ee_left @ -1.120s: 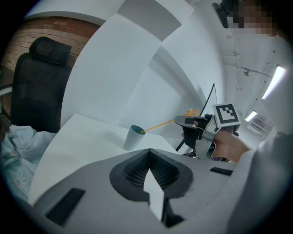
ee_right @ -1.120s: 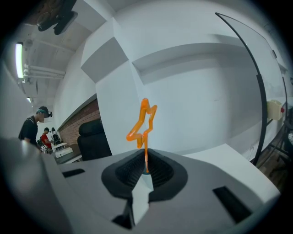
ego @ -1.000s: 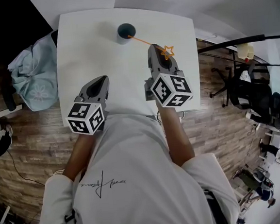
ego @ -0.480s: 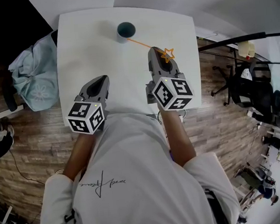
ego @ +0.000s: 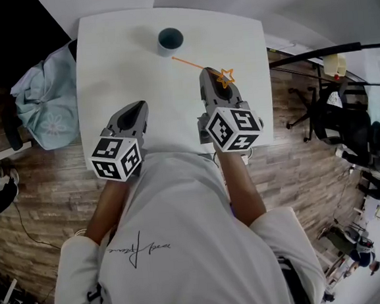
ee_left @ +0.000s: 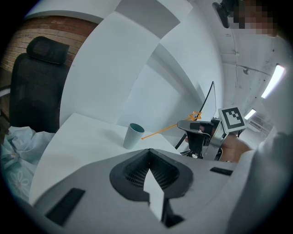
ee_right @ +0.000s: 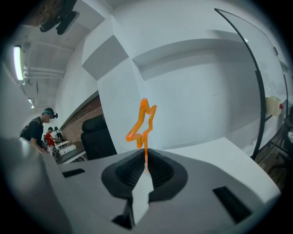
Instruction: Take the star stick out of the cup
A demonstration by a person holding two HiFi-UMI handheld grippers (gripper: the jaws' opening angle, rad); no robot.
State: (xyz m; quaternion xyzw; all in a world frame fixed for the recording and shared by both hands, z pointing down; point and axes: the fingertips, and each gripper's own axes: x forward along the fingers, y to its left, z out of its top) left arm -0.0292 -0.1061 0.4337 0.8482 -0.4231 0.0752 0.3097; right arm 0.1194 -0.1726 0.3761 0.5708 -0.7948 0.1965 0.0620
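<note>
Star stick point(ego: 196, 66) is out of the cup point(ego: 170, 40) and is carried by the right gripper point(ego: 213, 80), whose jaws are clenched on the thin orange shaft just below the star. In the right gripper view the shaft point(ee_right: 145, 153) rises from the seam where the two jaws meet, and the star outline stands directly above and ahead of the jaw tips. In the head view the star sits over the nose of the right gripper, while the rest of the shaft runs from the jaws up and to the left toward the cup. Its free end lies just beside the cup, outside the mouth. The left gripper view confirms this: the stick point(ee_left: 160, 132) slopes down from the right gripper point(ee_left: 201, 130) to a point next to the wall of the cup point(ee_left: 134, 135), below the rim. The cup stands upright near the far edge of the white table point(ego: 116, 62). The left gripper point(ego: 137, 109) hangs over the near left part of the table, well apart from the cup and the stick, with its jaws point(ee_left: 149, 157) pressed together and nothing between them.
</note>
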